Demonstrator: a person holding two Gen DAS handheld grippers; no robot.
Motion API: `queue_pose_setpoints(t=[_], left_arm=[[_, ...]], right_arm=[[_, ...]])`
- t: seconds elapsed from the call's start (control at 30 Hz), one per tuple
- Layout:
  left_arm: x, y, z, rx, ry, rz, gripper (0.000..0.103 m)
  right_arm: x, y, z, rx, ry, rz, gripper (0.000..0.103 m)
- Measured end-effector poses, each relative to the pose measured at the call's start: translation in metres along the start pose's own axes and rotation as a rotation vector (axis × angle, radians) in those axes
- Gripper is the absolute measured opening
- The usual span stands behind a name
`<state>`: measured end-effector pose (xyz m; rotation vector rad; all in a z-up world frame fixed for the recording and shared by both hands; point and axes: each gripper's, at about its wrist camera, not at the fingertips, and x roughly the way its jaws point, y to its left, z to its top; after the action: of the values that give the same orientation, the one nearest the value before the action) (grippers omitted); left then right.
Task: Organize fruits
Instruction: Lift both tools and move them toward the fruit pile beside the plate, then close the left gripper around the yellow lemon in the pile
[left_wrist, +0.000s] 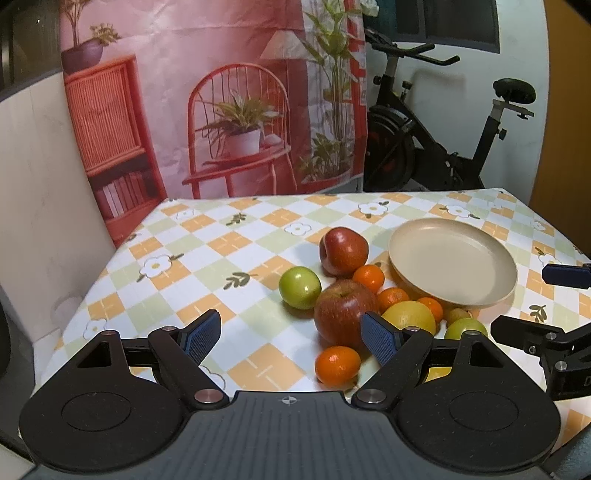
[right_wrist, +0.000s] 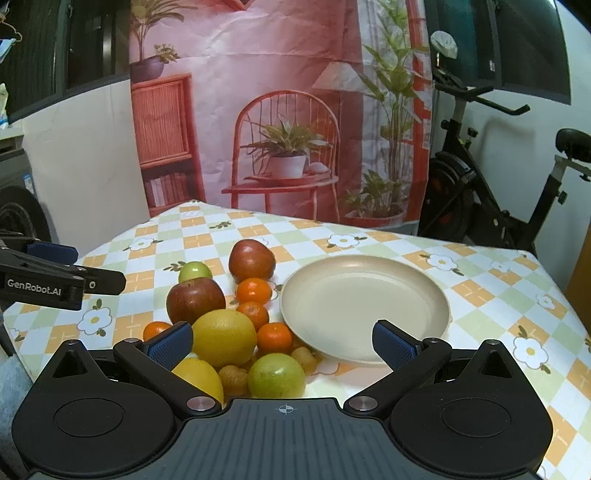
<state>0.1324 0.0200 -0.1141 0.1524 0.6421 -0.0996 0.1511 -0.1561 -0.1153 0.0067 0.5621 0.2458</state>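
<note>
While the shallow round beige plate sits bare, nothing appears sorted yet.

Progress: judged from the bare plate, the task is at its start; every fruit waits on the checked orange, green and white tablecloth.
Fruit pile: clustered just left of the plate, pieces touching one another.
Far fruit: a dark red apple and a small green apple.
Middle fruit: a streaked red apple, a large yellow citrus and several small orange mandarins.
Near fruit: a green apple, small brown round fruits and a second yellow fruit, partly hidden.
Stray: one mandarin lies on the pile's near left side.
Left gripper: fingers spread wide, holding nothing, hovering over the near left of the pile.
Right gripper: fingers spread wide, empty, above the near fruit and plate rim.
Open room: bare cloth left of the pile and right of the plate.
Edges: the plate's rim nearly touches the mandarins, leaving little room for a finger there; the table's far edge lies well beyond the fruit.
</note>
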Motion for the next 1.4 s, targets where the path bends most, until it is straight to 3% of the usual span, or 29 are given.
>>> queue_pose_setpoints(t=[0.47, 0.6, 1.03, 1.4], left_arm=[[0.006, -0.005, -0.005, -0.001, 0.042, -0.018, 0.085], [0.009, -0.004, -0.006, -0.012, 0.056, -0.046, 0.079], [0.023, -0.002, -0.012, -0.052, 0.113, -0.128, 0.061], [0.043, -0.011, -0.008, -0.091, 0.171, -0.272, 0.053]], right_arm=[[0.003, -0.005, -0.01, 0.03, 0.058, 0.05, 0.102], [0.001, -0.001, -0.012, 0.01, 0.073, 0.057, 0.1], [0.004, 0.011, -0.018, -0.029, 0.163, 0.114, 0.074], [0.017, 0.021, -0.025, -0.045, 0.247, 0.188, 0.057]])
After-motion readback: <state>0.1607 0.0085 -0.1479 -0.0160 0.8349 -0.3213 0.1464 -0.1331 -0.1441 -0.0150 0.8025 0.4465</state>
